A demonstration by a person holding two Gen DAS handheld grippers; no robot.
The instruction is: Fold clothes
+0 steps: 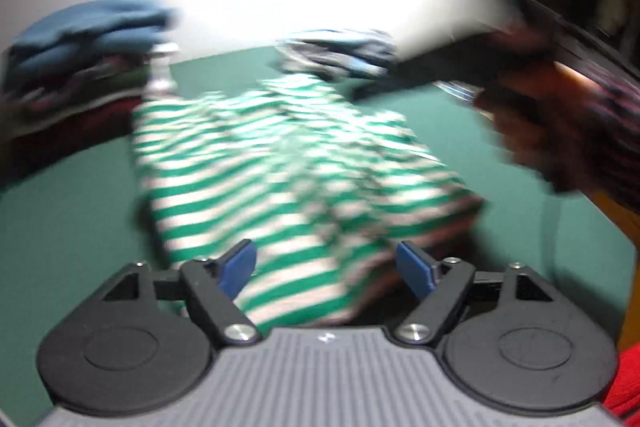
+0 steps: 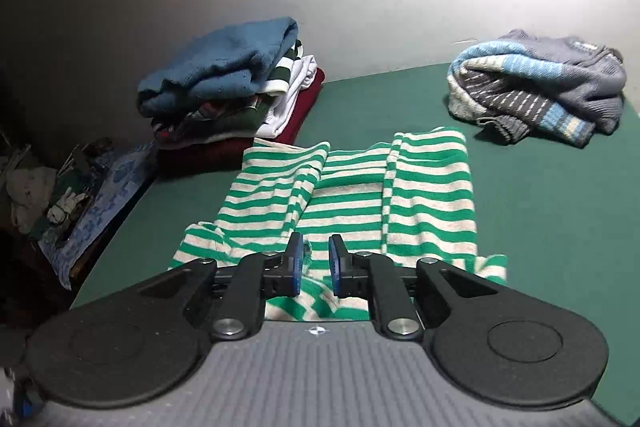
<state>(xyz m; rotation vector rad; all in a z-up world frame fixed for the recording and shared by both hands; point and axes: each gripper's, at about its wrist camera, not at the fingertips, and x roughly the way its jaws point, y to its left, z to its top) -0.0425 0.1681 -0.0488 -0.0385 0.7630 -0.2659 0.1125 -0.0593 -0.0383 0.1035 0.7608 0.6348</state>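
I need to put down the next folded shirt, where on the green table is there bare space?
Bare green table lies right of the striped shirt, in front of the grey-blue sweater. A narrower strip runs left of the shirt to the table edge. The far left is crowded by the folded stack.

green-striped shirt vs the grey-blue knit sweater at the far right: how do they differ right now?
The green-and-white striped shirt lies spread flat mid-table with both sides folded in; the grey-and-blue striped knit sweater sits bunched in a heap by the wall. The shirt looks thin, the sweater thick and ribbed. Both are striped and rest on the green table.
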